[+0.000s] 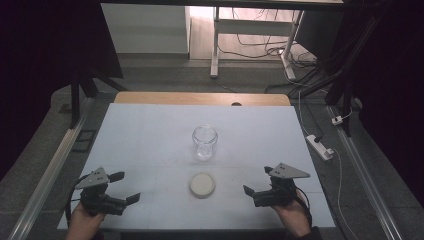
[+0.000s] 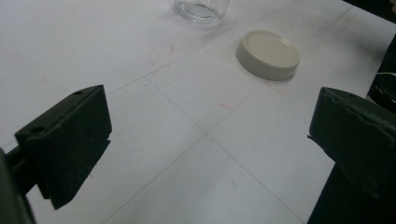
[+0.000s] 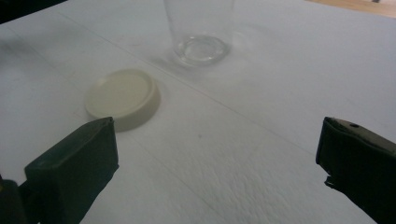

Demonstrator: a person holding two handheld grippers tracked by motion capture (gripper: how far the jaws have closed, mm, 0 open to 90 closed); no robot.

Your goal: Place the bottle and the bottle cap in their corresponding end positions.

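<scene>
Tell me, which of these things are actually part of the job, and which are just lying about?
Part of the job:
glass jar, standing open
cream lid, lying flat in front of the jar
left gripper and right gripper, both open, either side of the lid

Just lying about:
power strip on the floor
desk legs behind

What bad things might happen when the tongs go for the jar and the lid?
1. The jar is clear glass, upright and empty. A push from the tongs might tip it or roll it toward the table edge.
2. The lid is low and flat, so open jaws may slide over it or scrape the table.
3. The left tongs and right tongs flank the lid; reaching together, they might bump.
</scene>
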